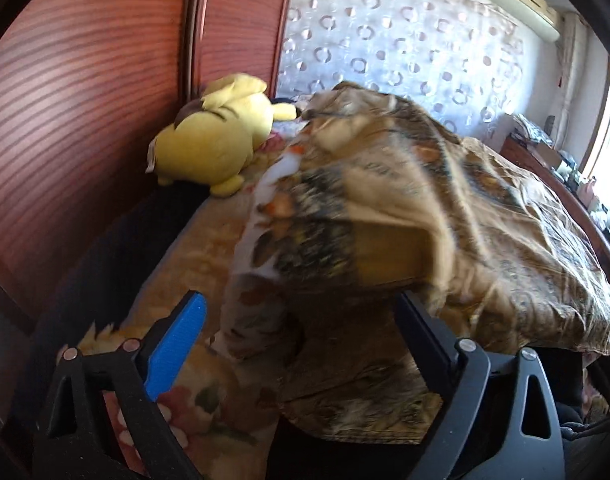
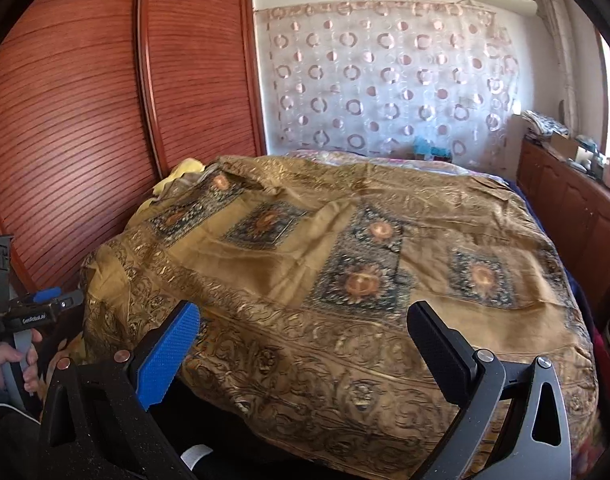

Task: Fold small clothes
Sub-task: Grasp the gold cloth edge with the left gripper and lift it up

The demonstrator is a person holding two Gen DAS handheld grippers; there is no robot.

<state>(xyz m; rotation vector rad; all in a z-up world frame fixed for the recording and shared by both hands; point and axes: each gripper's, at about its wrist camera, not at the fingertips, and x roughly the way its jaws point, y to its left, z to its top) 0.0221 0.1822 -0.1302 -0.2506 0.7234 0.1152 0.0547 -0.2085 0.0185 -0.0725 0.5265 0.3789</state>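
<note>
Between the fingers of the left gripper [image 1: 301, 320], a turned-over corner of the gold patterned cloth [image 1: 445, 200] sits blurred, its white floral underside facing the blue pad. Jaws stand wide apart; cloth edge lies against or over the tip of the black finger [image 1: 421, 336], but pads aren't pressing on it, so no grip. Can't tell if the blue pad [image 1: 173, 348] touches fabric; looks just apart. Beyond the jaws & to the blue-pad side, a yellow plush toy [image 1: 221, 136] lies on the bed by the red wardrobe doors [image 1: 85, 100].

Right gripper [image 2: 305, 348]: jaws also spread wide, nothing clamped. Same gold cloth [image 2: 325, 264] is spread over the bed, running under & ahead of both fingers, w/ its near border passing between them. Off past the blue pad, at frame edge, a hand [image 2: 9, 364] holds the left gripper [image 2: 37, 312]. Straight ahead beyond the cloth hangs a ring-print curtain [image 2: 385, 80].
</note>
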